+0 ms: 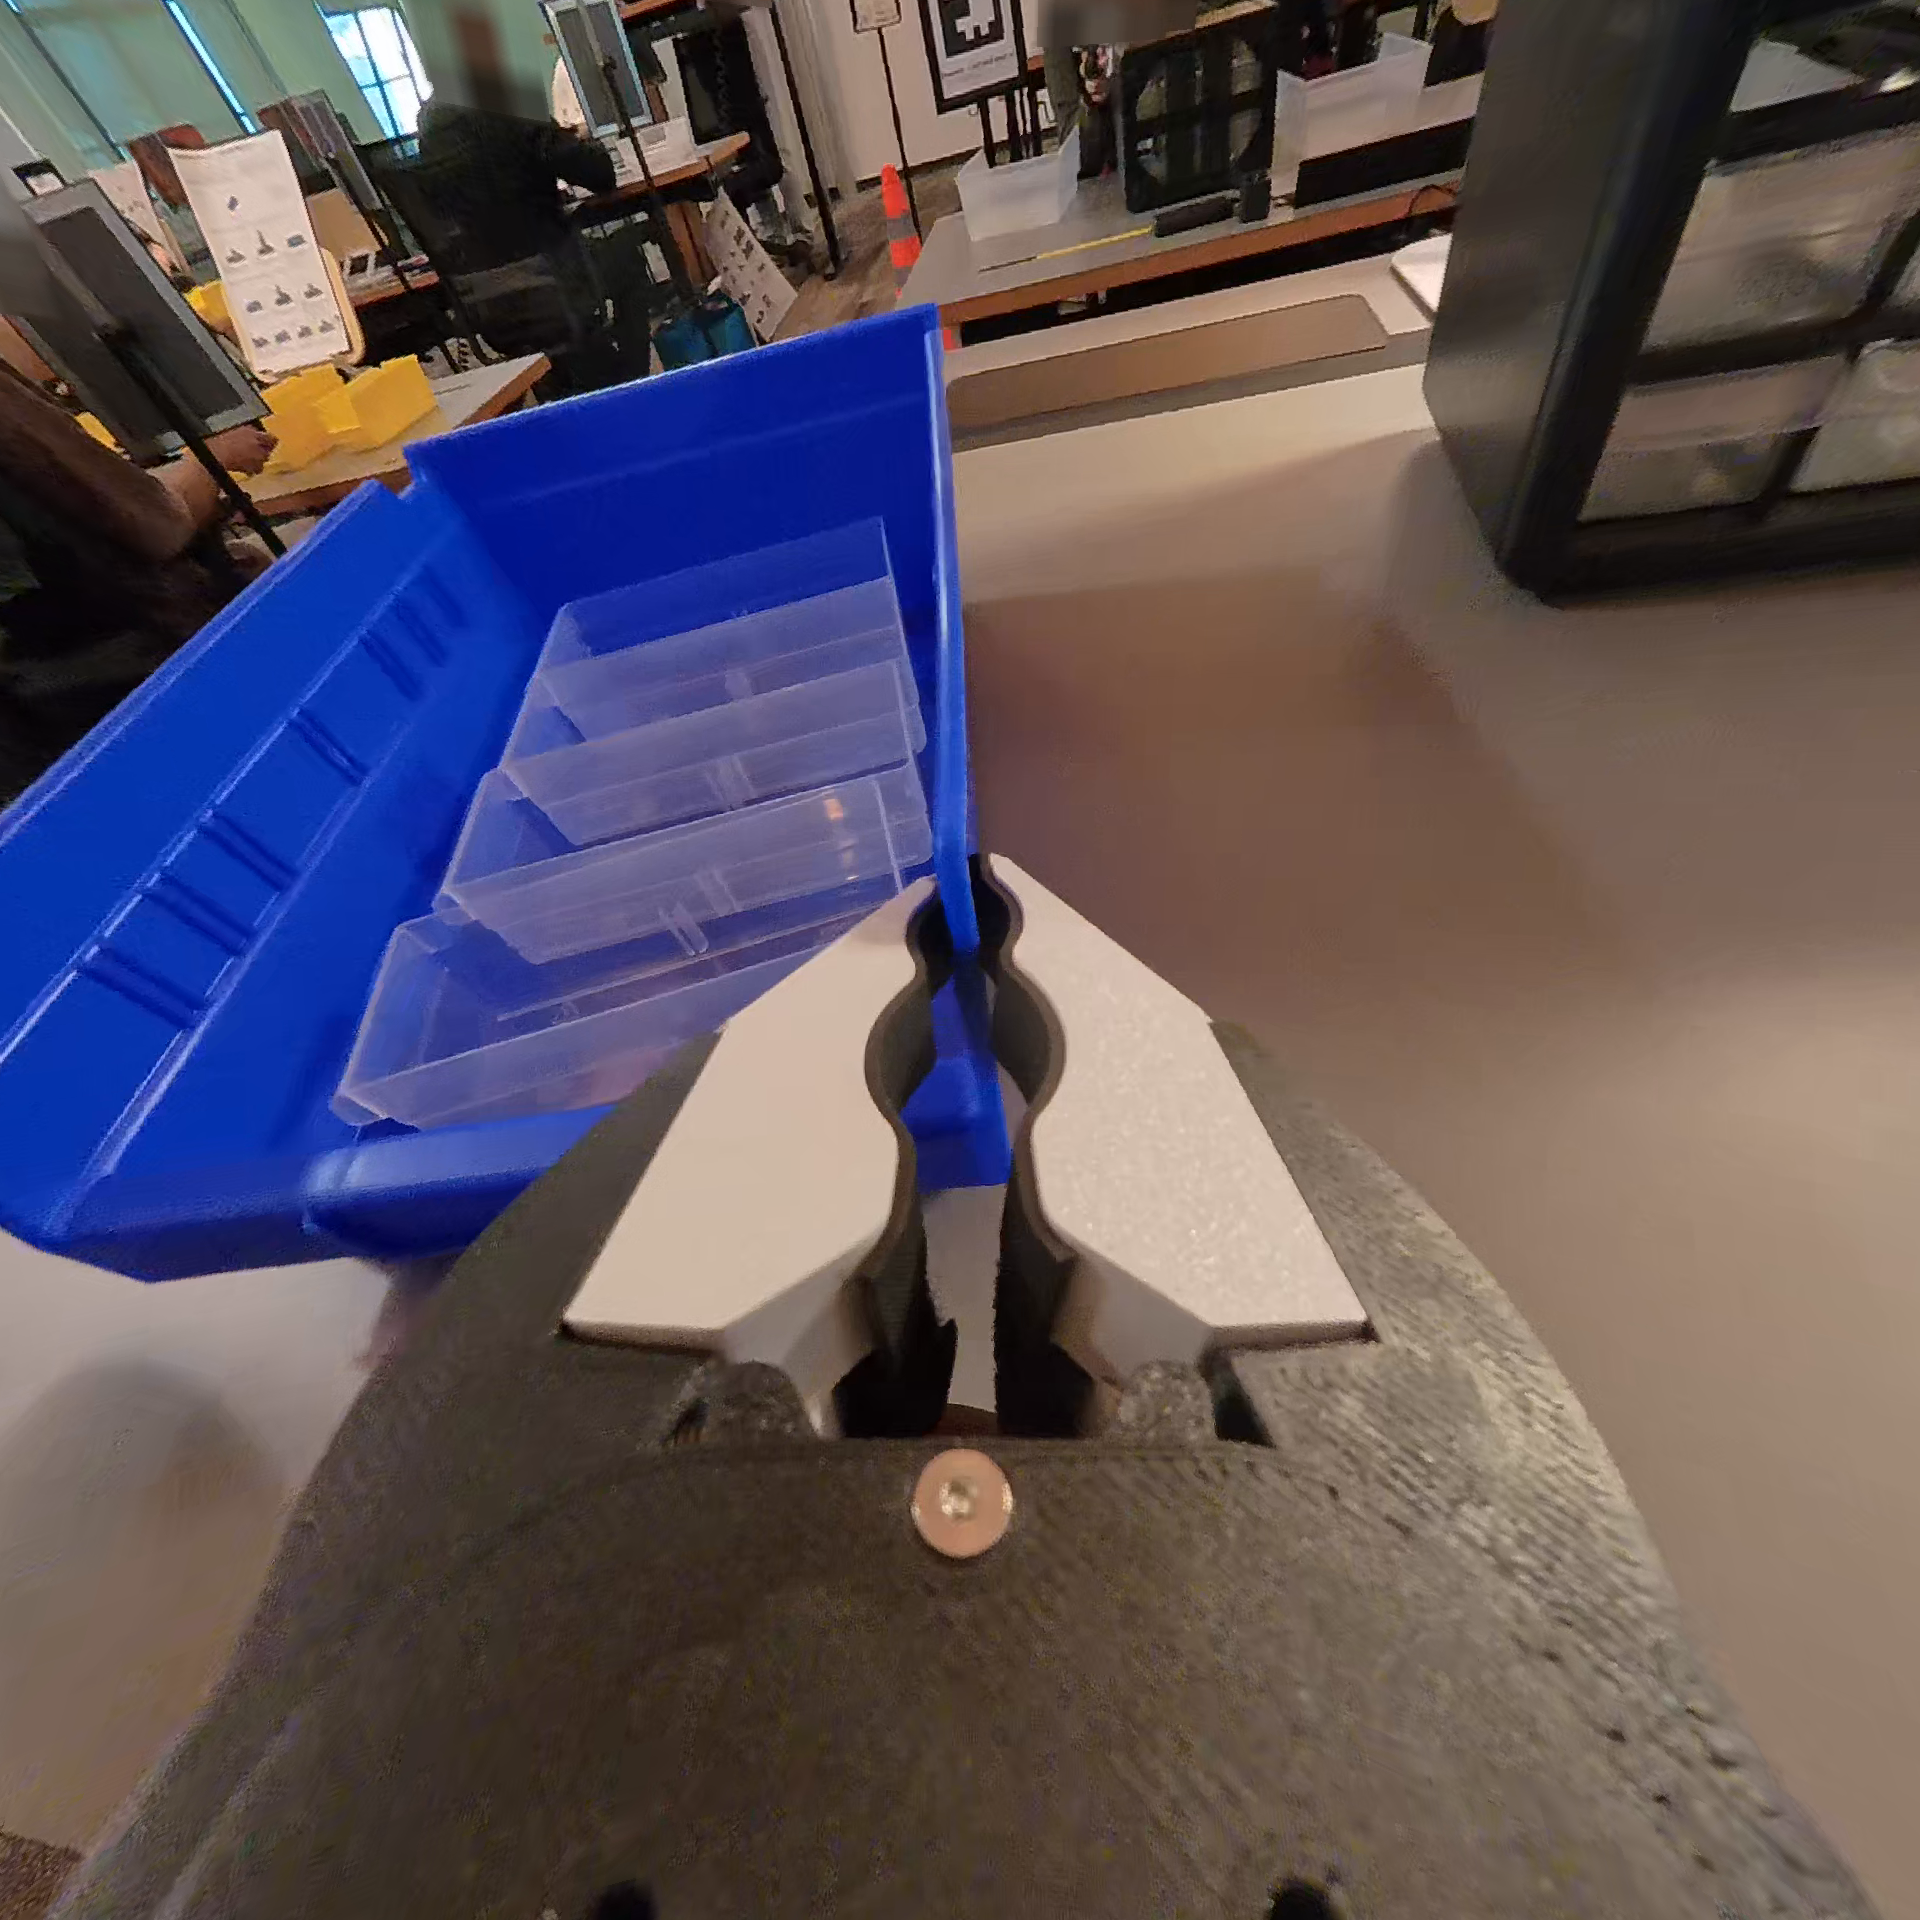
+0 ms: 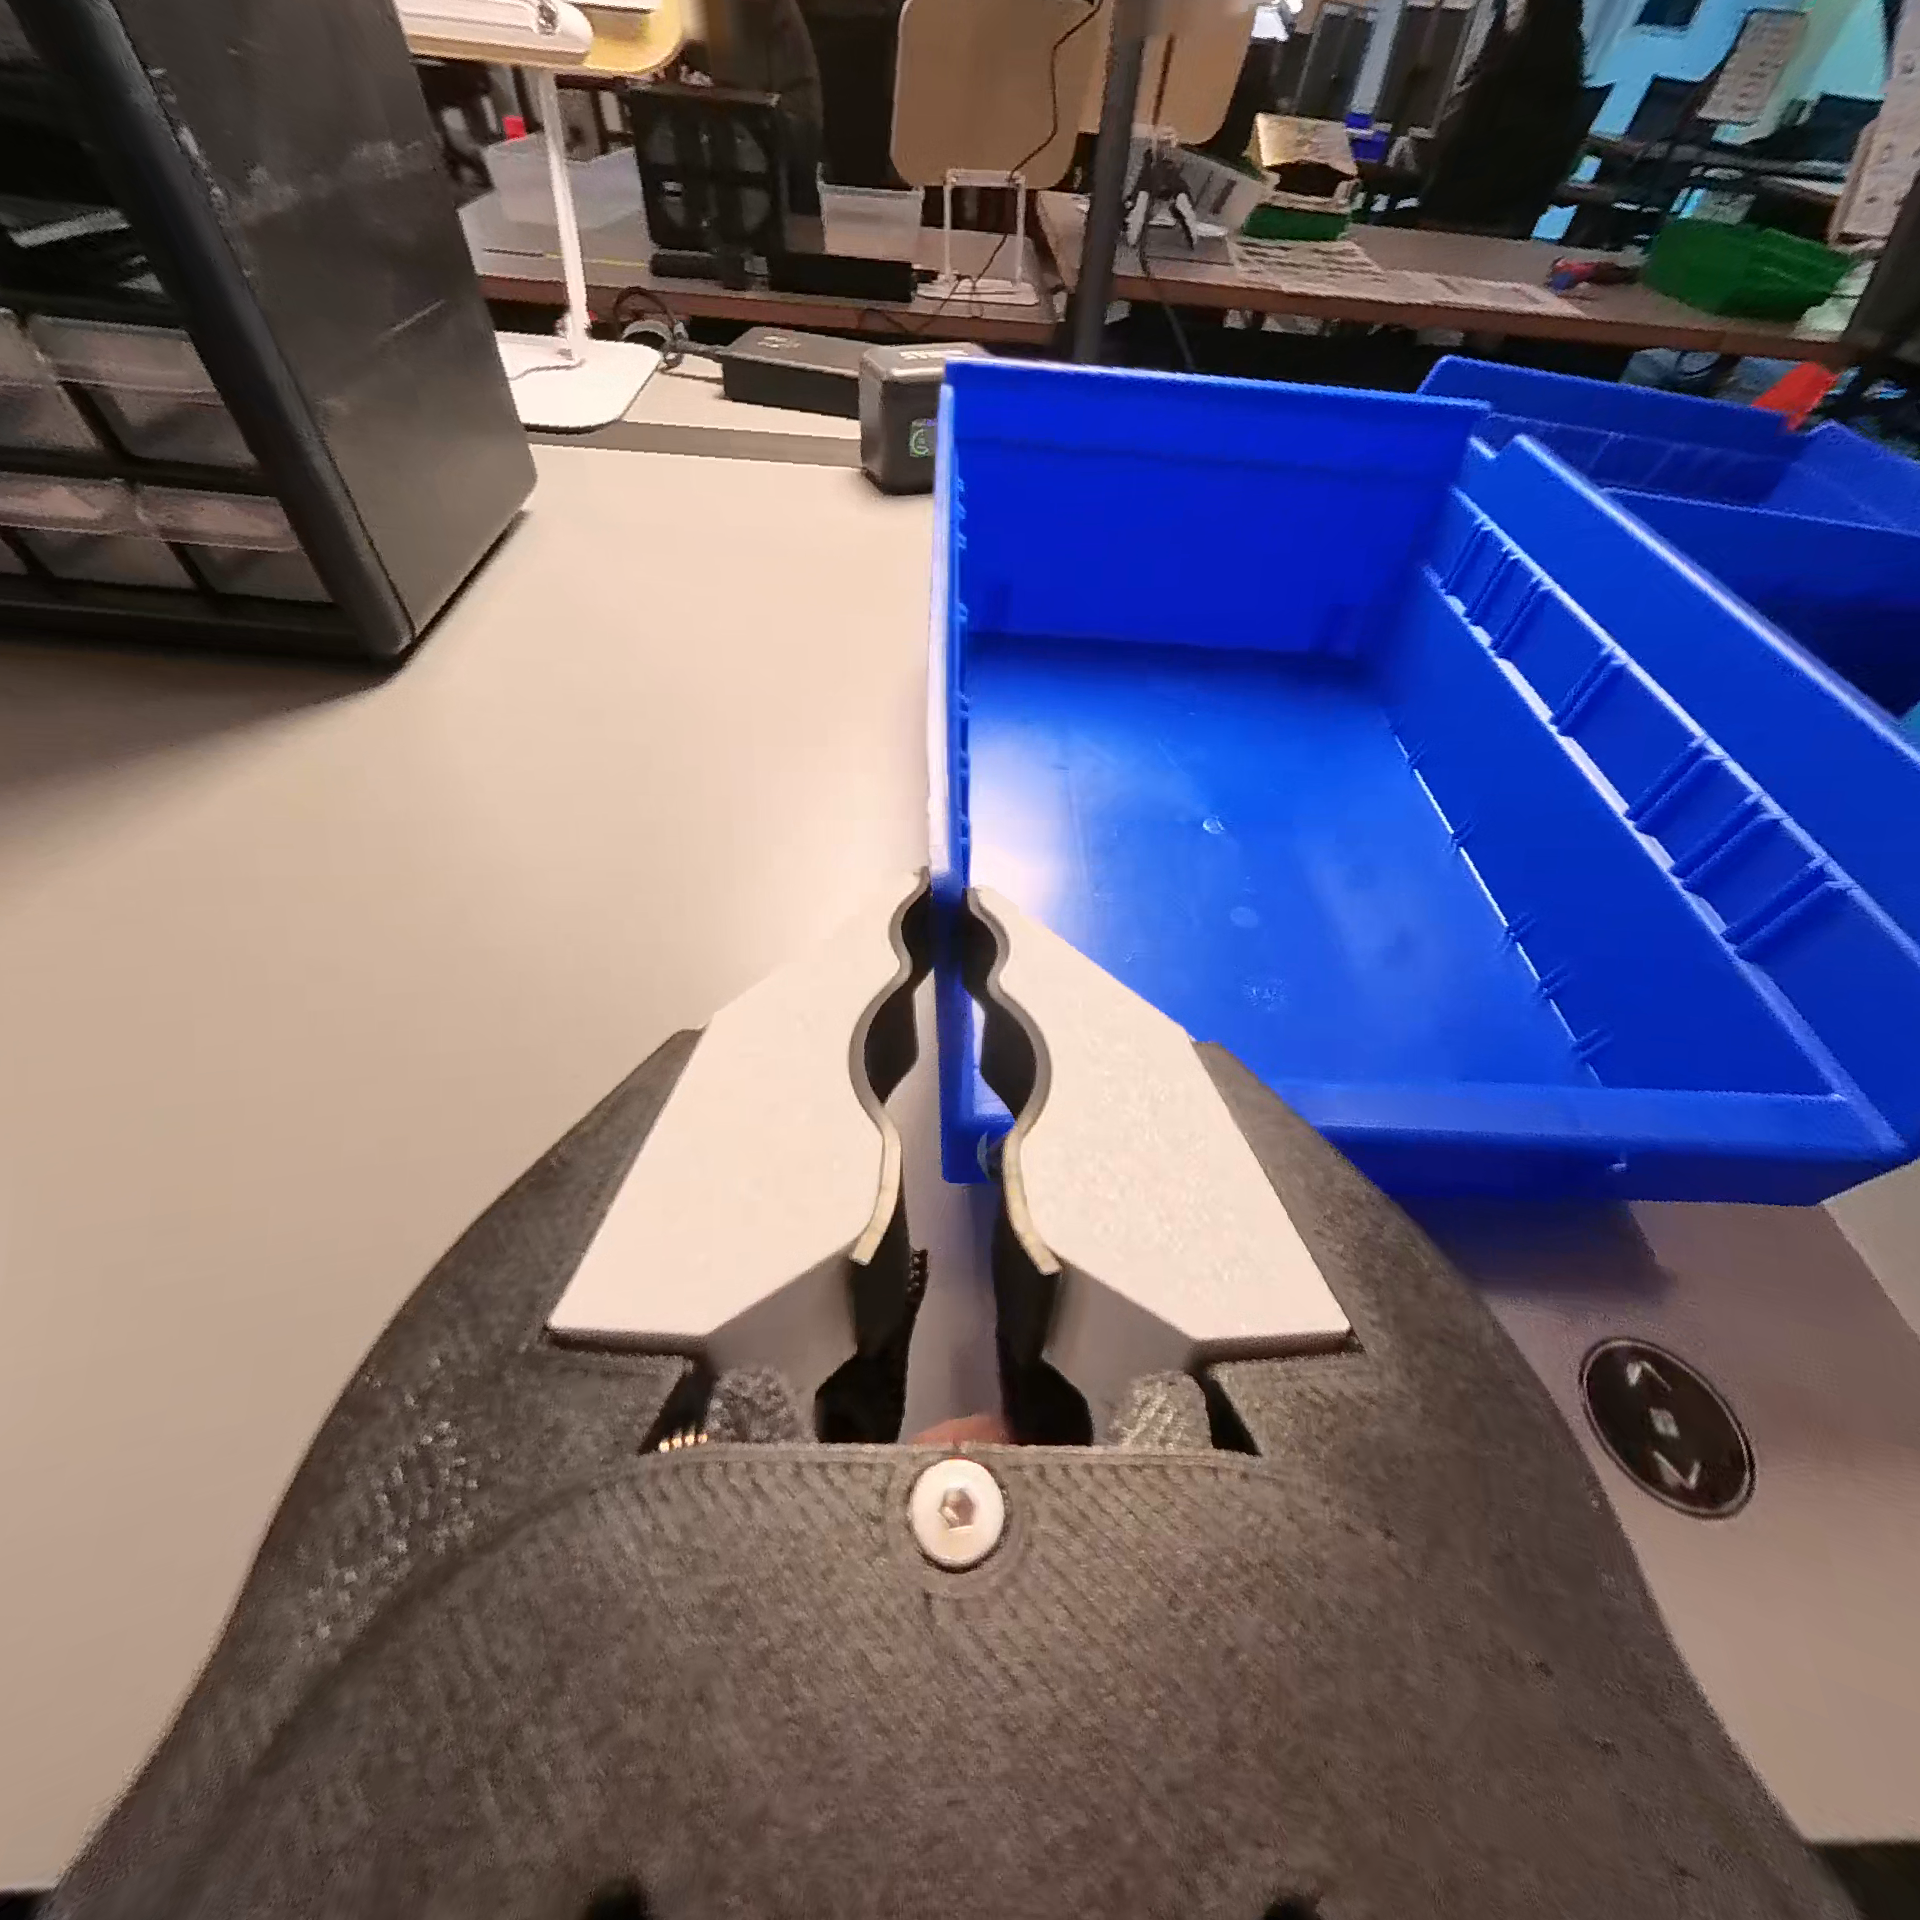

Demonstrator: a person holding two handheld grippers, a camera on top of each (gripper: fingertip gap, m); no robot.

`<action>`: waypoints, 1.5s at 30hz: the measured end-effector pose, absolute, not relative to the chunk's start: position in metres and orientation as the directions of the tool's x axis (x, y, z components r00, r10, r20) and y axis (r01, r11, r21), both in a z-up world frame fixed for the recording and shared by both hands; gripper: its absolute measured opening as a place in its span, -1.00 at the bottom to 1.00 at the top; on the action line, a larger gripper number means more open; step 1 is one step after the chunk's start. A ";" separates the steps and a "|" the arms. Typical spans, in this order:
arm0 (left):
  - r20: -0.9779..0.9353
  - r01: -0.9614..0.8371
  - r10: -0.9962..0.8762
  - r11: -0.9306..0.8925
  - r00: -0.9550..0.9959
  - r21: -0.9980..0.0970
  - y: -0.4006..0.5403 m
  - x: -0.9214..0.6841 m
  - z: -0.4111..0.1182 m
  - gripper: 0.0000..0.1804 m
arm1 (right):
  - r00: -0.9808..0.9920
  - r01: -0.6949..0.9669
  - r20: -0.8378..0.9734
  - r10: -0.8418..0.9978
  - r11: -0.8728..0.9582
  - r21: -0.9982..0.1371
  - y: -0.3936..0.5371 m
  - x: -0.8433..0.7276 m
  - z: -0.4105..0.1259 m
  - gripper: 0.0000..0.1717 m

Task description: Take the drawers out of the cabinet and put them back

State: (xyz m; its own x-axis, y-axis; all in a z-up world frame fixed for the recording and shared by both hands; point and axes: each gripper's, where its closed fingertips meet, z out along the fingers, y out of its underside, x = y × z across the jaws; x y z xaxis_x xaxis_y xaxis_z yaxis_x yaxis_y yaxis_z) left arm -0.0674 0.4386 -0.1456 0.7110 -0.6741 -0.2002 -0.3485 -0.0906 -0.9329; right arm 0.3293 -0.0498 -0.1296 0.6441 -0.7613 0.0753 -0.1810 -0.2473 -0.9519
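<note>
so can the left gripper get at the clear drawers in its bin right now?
Probably not yet: left gripper is clamped on the blue bin wall. The clear drawers lie uncovered just beside it.

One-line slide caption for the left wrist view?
Left gripper clamps the right wall of a blue bin holding four clear drawers; black cabinet behind.

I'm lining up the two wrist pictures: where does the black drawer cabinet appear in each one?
Left wrist view: the black drawer cabinet fills the upper right corner, standing on the grey table.
Right wrist view: the black drawer cabinet fills the upper left corner.
Shared landmark: the grey table, with the cabinet on it in both. Each hand-held gripper pinches a blue bin wall, but the bins differ.
</note>
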 end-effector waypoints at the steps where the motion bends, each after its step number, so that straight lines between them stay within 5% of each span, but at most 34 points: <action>1: -0.204 -0.353 -0.674 -0.090 0.710 -0.931 0.442 -0.068 -0.146 -0.98 | 0.652 -0.182 0.070 -0.755 -0.246 -0.952 -0.050 0.331 -0.130 -0.95; 22: -0.159 -0.378 -0.754 -0.127 0.638 -0.917 0.493 -0.088 -0.147 -0.97 | 0.708 -0.212 -0.015 -0.706 -0.193 -0.958 -0.027 0.345 -0.127 -0.80; 26: -0.086 -0.367 -0.788 -0.185 0.610 -0.912 0.475 -0.099 -0.138 -0.52 | 0.732 -0.164 0.018 -0.681 -0.203 -0.965 -0.037 0.326 -0.112 -0.62; 33: -0.075 -0.342 -0.815 -0.155 0.574 -0.927 0.460 -0.127 -0.085 -0.41 | 0.855 -0.087 0.012 -0.518 -0.166 -0.982 -0.005 0.283 -0.079 -0.62; 41: -0.280 -0.615 -0.703 -0.279 0.654 -0.737 0.568 -0.160 -0.108 -0.44 | 0.954 -0.217 -0.171 -0.246 -0.175 -0.960 0.096 0.278 -0.112 -0.62; 45: -0.201 -0.626 -0.693 -0.439 0.693 -0.644 0.605 -0.163 -0.138 -0.46 | 0.952 -0.257 -0.208 -0.225 -0.216 -0.942 0.112 0.281 -0.138 -0.63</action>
